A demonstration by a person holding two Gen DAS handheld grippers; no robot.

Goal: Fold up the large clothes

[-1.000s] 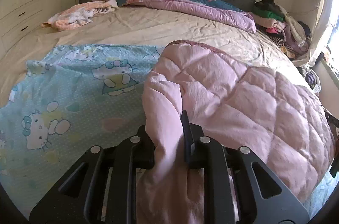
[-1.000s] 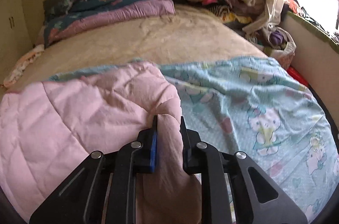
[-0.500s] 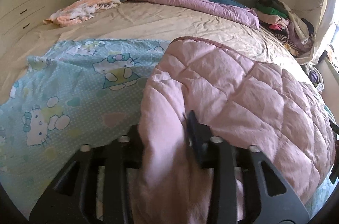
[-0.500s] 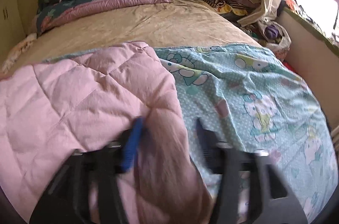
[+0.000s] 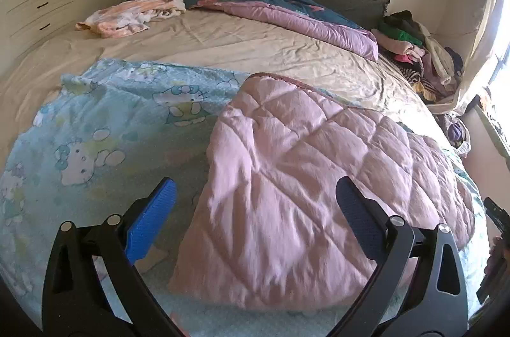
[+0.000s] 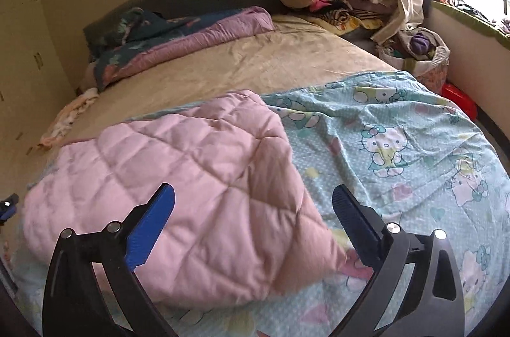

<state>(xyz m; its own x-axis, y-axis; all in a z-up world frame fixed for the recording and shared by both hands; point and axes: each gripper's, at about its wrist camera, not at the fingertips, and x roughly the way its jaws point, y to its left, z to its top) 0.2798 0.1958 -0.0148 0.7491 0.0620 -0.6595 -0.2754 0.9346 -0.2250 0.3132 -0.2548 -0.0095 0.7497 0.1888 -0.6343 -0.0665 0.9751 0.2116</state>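
Letting go is the change in the left wrist view: the left hand-held gripper (image 5: pixel 255 203), clamped on a bunched pink edge a second ago, now stands spread and empty, and the pink quilted blanket (image 5: pixel 306 165) lies doubled over on the Hello Kitty sheet (image 5: pixel 105 126) on the bed (image 5: pixel 255 47).

From the right wrist view, the right hand-held gripper (image 6: pixel 251 203) has likewise released, jaws wide apart above the blanket's near corner (image 6: pixel 331 244). The blanket (image 6: pixel 178 171) rests folded, so this fold looks placed; regrasping for a further fold likely comes next.
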